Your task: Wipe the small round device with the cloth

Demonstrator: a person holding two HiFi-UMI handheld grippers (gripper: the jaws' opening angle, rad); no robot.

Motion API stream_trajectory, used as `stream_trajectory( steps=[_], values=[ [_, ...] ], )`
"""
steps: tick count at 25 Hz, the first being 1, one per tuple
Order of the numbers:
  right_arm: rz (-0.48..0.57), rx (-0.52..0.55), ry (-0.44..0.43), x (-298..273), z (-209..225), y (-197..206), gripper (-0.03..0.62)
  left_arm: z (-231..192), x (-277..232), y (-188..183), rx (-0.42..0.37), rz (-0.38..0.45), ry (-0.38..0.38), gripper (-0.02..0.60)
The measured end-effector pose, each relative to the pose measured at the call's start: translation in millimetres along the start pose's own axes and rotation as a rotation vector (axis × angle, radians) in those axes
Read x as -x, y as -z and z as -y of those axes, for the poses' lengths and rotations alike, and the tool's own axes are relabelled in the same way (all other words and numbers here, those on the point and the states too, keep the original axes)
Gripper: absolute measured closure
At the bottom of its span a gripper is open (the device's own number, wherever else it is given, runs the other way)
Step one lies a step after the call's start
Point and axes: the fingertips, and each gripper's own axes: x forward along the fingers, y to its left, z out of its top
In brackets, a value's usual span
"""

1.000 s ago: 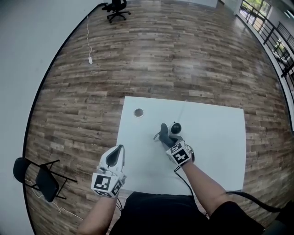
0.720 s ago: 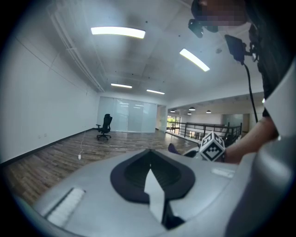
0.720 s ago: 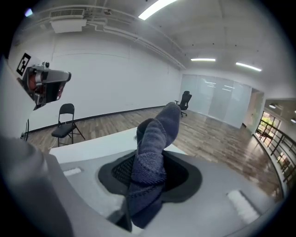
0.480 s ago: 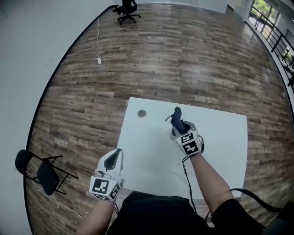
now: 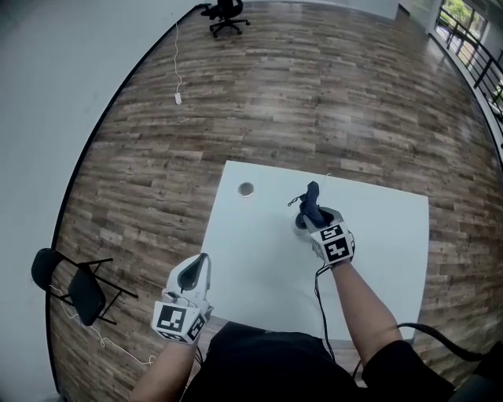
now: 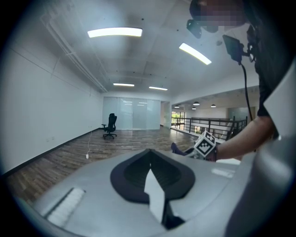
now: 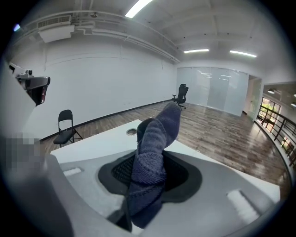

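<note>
Nearest the person, the left hand-held gripper (image 5: pixel 207 254) hangs just off the near left corner of the white tabletop (image 5: pixel 259 267). Its jaws are drawn together at the tips with nothing between them, and it touches nothing.

Farther in, near the middle of the tabletop, the right hand-held gripper (image 5: pixel 309 217) points steeply down. Its jaws stand partway apart, clamped on one dark blue knitted cloth (image 7: pixel 155 152), which sticks out past the tips in a thick fold. The one small round device (image 5: pixel 302 224) sits on the tabletop right under that cloth and the gripper's tip, mostly hidden by them. Whether the cloth actually presses on it cannot be told.

Beyond and to the left, well apart from the device, one small round ring (image 5: pixel 247 188) lies flat in the tabletop.

On the wooden floor (image 5: pixel 330 94) stand two chairs: a black folding chair (image 5: pixel 78 292) at the near left and a black office chair (image 5: pixel 228 11) at the far wall.
</note>
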Motion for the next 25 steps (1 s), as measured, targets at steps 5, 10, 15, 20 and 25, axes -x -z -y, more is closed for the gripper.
stream_trajectory(
  steps=[5,10,15,20,25],
  values=[
    [-0.007,-0.103,0.000,3,11,15,0.457,3,0,2,0.005,-0.012,-0.003,0.578],
    [-0.089,-0.091,-0.007,1,11,44,0.457,10,-3,4,0.005,-0.024,0.014,0.577],
    [-0.181,-0.003,-0.041,-6,-11,69,0.457,18,-6,3,-0.020,-0.038,0.040,0.578],
    [-0.292,0.029,-0.168,-14,-51,112,0.457,21,-6,2,-0.021,-0.038,0.045,0.578],
    [-0.243,0.002,-0.120,5,-43,111,0.457,21,-6,0,-0.004,-0.012,0.044,0.578]
  ],
)
